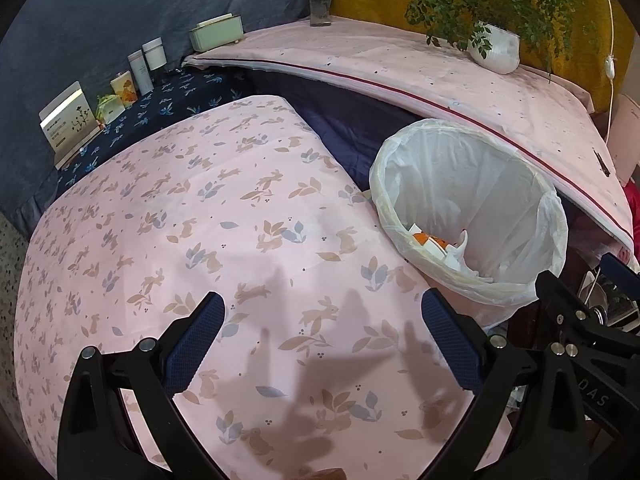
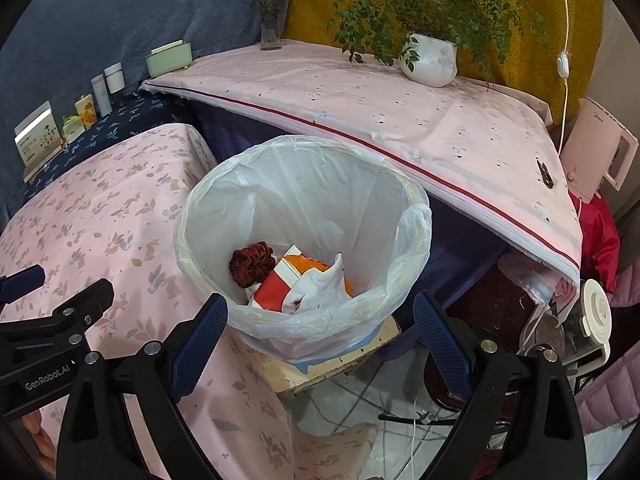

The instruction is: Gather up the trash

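Note:
A trash bin (image 2: 304, 184) lined with a white plastic bag stands beside the pink rabbit-print table (image 1: 180, 240). Inside it lie a dark red scrunchie (image 2: 250, 266), a red and white carton (image 2: 276, 288), orange peel (image 2: 304, 264) and a crumpled white bag (image 2: 320, 284). The bin also shows at the right in the left wrist view (image 1: 472, 184). My right gripper (image 2: 320, 320) is open and empty, just above the bin's near rim. My left gripper (image 1: 323, 320) is open and empty over the pink table, left of the bin.
A second pink-clothed table (image 2: 400, 120) behind the bin holds a potted plant (image 2: 430, 60), a flower vase (image 2: 272, 20) and a green tissue box (image 2: 168, 60). Bottles and cartons (image 1: 136, 76) line the blue wall. A pink kettle (image 2: 600, 152) and cables (image 2: 400, 416) sit at right.

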Demonstrator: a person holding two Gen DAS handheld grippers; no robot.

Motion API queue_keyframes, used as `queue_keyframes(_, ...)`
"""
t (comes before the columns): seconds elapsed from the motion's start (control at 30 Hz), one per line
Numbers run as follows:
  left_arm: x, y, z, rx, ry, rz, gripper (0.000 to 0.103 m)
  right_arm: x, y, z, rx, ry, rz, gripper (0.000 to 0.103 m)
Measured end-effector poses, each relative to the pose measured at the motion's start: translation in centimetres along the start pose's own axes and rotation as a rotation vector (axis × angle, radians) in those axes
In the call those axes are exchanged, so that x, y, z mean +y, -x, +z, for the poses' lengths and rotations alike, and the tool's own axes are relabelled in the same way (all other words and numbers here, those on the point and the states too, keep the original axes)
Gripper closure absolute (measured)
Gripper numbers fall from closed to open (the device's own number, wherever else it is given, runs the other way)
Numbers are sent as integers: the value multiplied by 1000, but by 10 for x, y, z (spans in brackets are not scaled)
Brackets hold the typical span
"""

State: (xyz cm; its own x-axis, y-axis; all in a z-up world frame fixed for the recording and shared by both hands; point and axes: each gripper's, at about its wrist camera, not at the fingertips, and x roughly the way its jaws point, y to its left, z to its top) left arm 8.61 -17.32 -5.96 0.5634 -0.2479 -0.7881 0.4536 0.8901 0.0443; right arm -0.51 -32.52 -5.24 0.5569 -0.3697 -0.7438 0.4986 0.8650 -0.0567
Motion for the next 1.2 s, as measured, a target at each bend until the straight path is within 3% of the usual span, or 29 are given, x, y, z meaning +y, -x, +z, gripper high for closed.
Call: queue_keyframes(1.2, 4, 3, 5, -1, 27, 10, 9, 2, 0, 0, 3, 3, -2, 13)
